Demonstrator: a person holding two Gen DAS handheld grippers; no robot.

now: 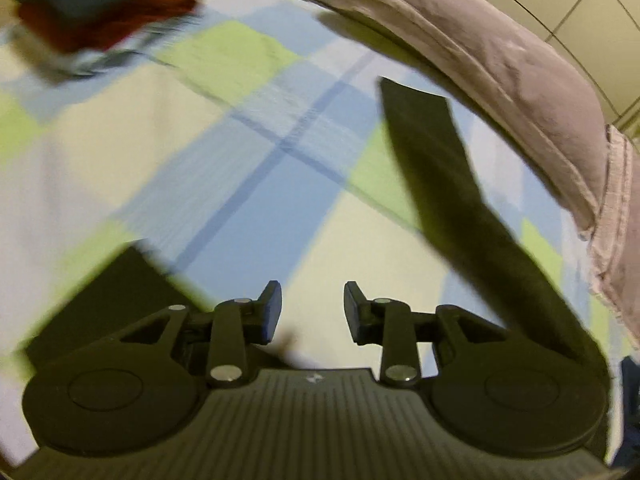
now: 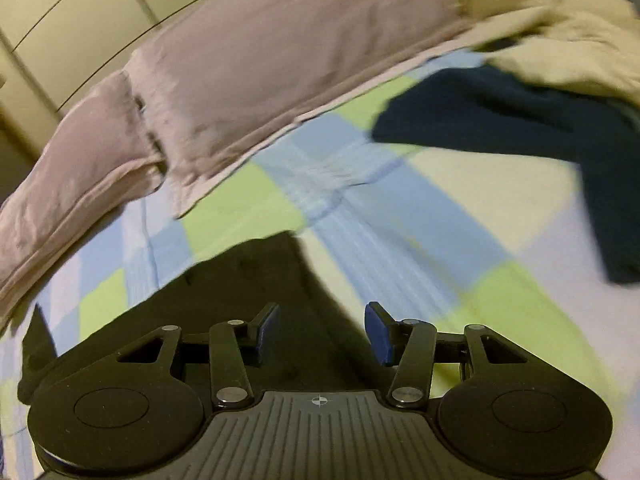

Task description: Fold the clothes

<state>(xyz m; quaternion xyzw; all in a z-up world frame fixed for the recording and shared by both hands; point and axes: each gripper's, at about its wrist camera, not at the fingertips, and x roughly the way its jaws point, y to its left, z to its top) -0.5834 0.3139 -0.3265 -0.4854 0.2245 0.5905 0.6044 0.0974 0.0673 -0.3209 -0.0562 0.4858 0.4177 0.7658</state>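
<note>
A dark olive-black garment lies on the checked bedsheet. In the left wrist view one long strip of it runs from the middle right down behind the gripper, and another part lies at lower left. My left gripper is open and empty above the sheet between these parts. In the right wrist view the dark garment lies just under and ahead of my right gripper, which is open and empty. A dark blue garment lies at the far right.
A mauve pillow runs along the bed's far edge, also in the right wrist view. A pile of red and grey-blue clothes sits at far left. A cream blanket is bunched at the upper right. Wardrobe doors stand behind.
</note>
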